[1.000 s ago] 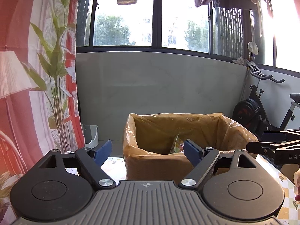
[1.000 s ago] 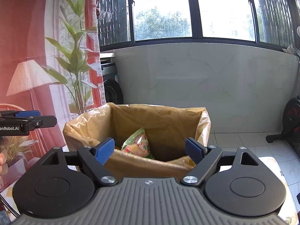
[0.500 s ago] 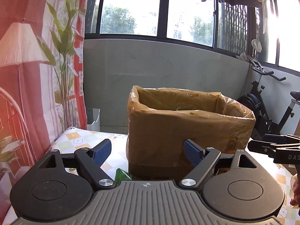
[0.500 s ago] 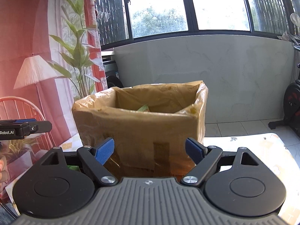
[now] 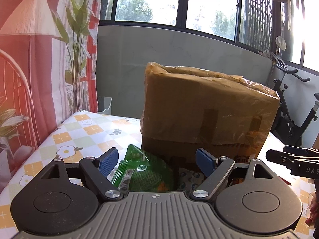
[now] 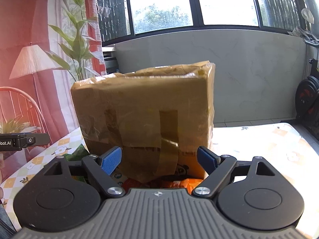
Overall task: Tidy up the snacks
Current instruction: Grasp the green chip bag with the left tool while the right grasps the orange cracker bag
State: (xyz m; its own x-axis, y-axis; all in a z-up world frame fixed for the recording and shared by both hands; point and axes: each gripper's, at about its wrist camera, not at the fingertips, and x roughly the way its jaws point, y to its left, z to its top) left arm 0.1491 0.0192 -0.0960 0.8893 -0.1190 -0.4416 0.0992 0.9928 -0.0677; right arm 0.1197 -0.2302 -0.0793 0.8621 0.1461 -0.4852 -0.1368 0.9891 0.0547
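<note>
Fingers [image 5: 108,160] apart, near box [image 5: 207,117].

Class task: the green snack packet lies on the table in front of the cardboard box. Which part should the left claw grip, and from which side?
Grip the green snack packet by its raised near edge, coming from the table's near side. It lies flat against the cardboard box, blocking the far side. The left claw is open around it.

A tall cardboard box [image 5: 207,111], lined with clear plastic wrinkled over its open rim, stands upright on the table. At its foot, toward seven o'clock, a green snack packet [image 5: 143,171] lies flat; toward five o'clock, orange packets [image 6: 179,181] crowd against its base.
</note>
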